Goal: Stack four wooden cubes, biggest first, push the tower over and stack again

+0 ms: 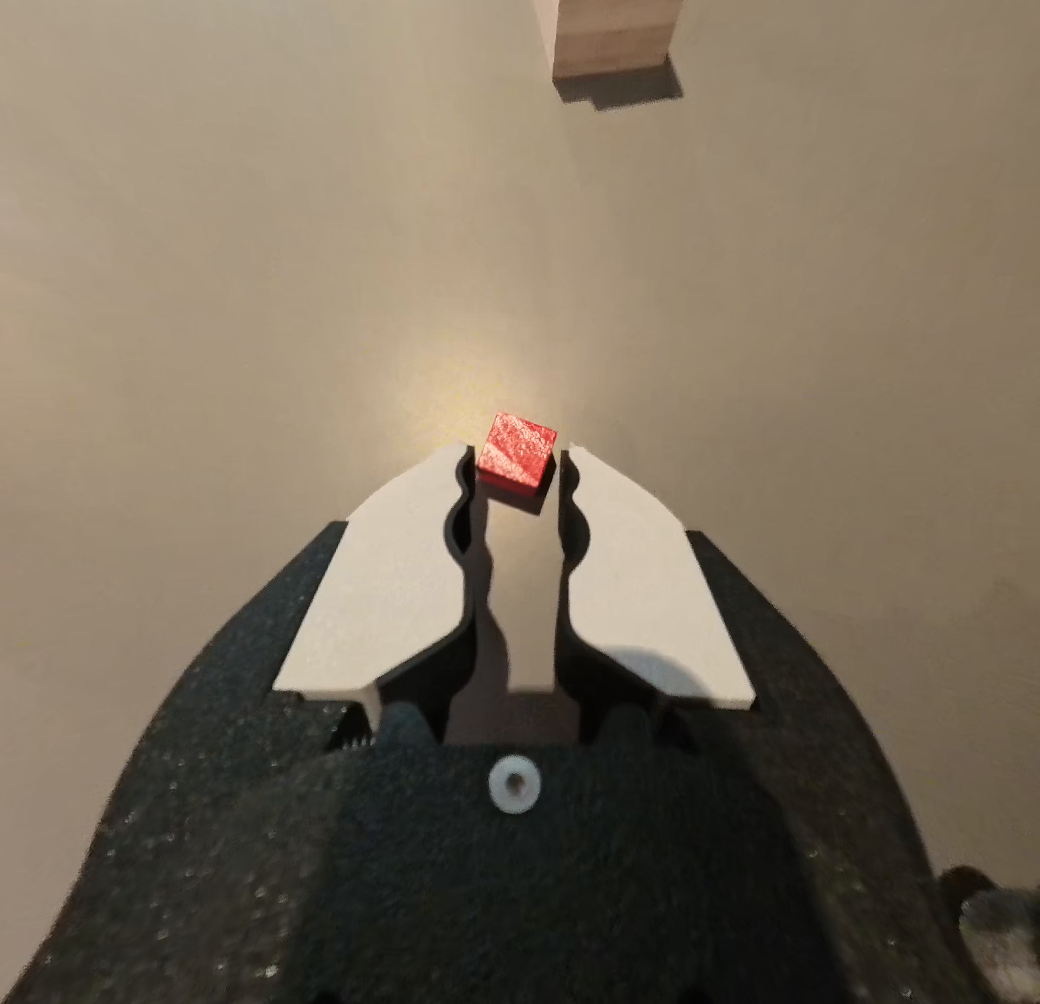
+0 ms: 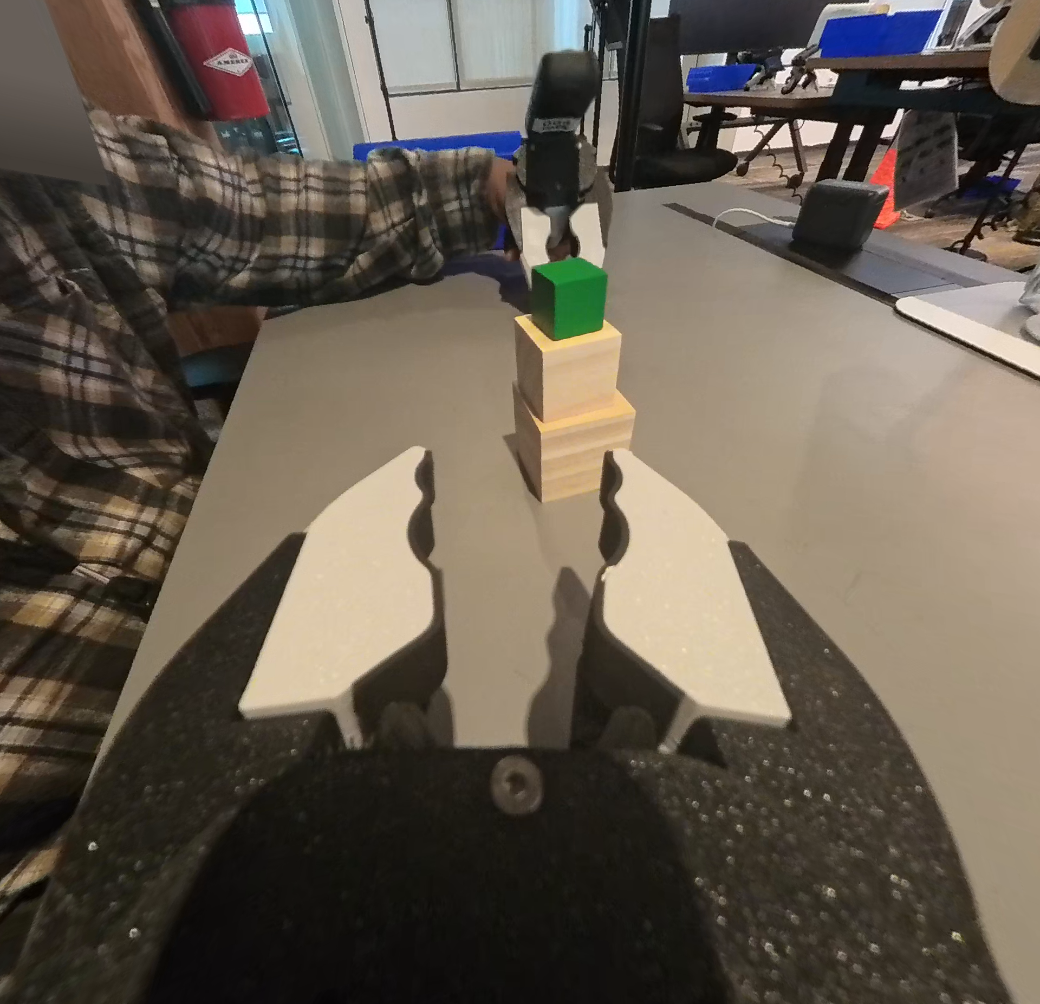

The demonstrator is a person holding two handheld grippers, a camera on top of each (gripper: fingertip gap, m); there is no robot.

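A tower stands on the grey table [image 2: 788, 470]: a big wooden cube [image 2: 574, 453] at the bottom, a smaller wooden cube [image 2: 565, 374] on it, and a green cube [image 2: 568, 301] on top. My right gripper [image 2: 518, 459] is open and empty, low over the table just in front of the tower. My left gripper [image 1: 515, 453] points down at the table, open, its fingertips close on either side of a small red cube [image 1: 518, 452]. In the right wrist view the left gripper [image 2: 563, 239] is behind the tower. The tower's wooden side [image 1: 610, 14] shows at the top of the left wrist view.
A person's plaid sleeve [image 2: 281, 217] reaches across the table's far left side. A dark box [image 2: 838, 214] with a white cable sits at the back right. A white pad [image 2: 968, 318] lies at the right edge. The table's left edge [image 2: 225, 414] is near. About 30 cm separates my left fingertips from my right. My right tips are roughly 7 cm from the smaller wooden cube [image 2: 565, 374].
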